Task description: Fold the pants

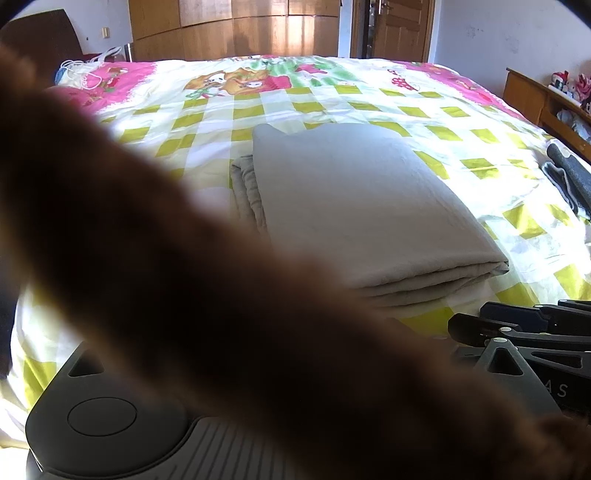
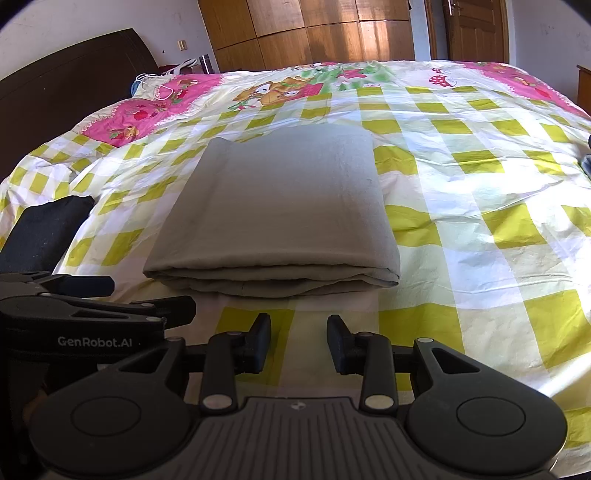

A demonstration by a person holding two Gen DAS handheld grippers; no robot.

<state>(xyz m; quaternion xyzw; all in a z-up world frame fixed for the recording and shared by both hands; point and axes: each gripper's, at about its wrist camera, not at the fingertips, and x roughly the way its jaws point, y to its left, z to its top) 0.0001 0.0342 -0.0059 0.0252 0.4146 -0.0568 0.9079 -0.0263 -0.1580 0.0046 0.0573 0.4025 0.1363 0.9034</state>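
The grey pants lie folded into a thick rectangle in the middle of the bed, with the stacked fold edges facing me. My right gripper hovers just in front of that edge, open, with only bed cover between its pads. My left gripper sits beside it on the left, seen from the side, its fingers spread and nothing between them. In the left wrist view the pants show centre right, and a blurred brown part of a person close to the lens hides that gripper's own fingers. The right gripper shows at the lower right.
A checked yellow and white bed cover with pink cartoon borders spans the bed. A dark garment lies to the left of the pants and a dark grey one to the right. A dark headboard, a wooden wardrobe and a wooden shelf surround the bed.
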